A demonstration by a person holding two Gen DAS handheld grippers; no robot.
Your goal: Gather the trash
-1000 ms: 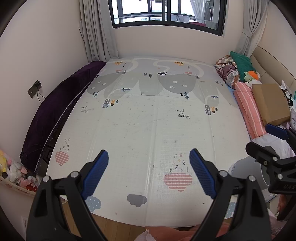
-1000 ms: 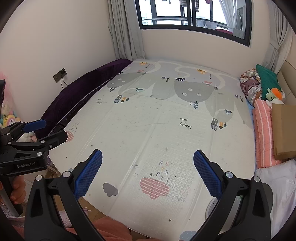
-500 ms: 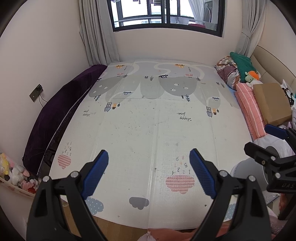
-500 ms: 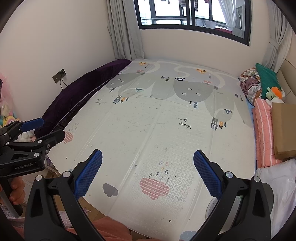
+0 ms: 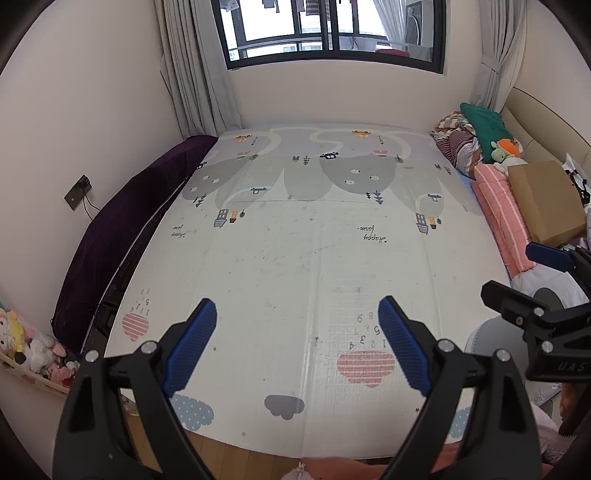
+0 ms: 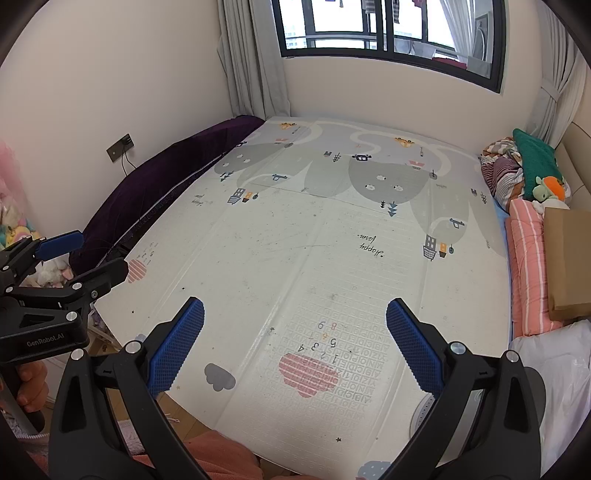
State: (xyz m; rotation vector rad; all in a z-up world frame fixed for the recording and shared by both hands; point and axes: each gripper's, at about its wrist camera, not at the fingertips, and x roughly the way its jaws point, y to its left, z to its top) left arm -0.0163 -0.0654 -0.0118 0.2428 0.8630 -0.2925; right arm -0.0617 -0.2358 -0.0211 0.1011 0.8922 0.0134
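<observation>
The task looks to be at its very start. Both grippers hang above the near edge of the play mat (image 5: 295, 258) and neither one carries anything. The left gripper (image 5: 295, 339) has its blue pads spread wide apart w/ nothing between them; the right gripper (image 6: 295, 343) is the same, jaws wide and empty.

Where is the trash? No clear piece of it can be picked out. The mat surface shows only many small dark specks and scuffs around its middle, too small to tell if they are crumbs or stains. A white plastic bag (image 6: 554, 369) lies at the right side near the right gripper, maybe for collecting, but this is a guess. So nothing seems collected yet, and approx. all the work is left: first to find the pieces, prob. beside the mat.

Count, as far as visible:
- grippers: 2
- play mat: 1
- cardboard box (image 5: 543, 199): 1, on the pink striped bedding (image 5: 498, 214)
- dark purple cushion (image 5: 110, 236): 1, along the left wall
- window (image 5: 332, 33): 1
- plush toys (image 5: 26, 343): a heap at far left, not countable
- orange-green plush (image 5: 506, 147): 1
</observation>
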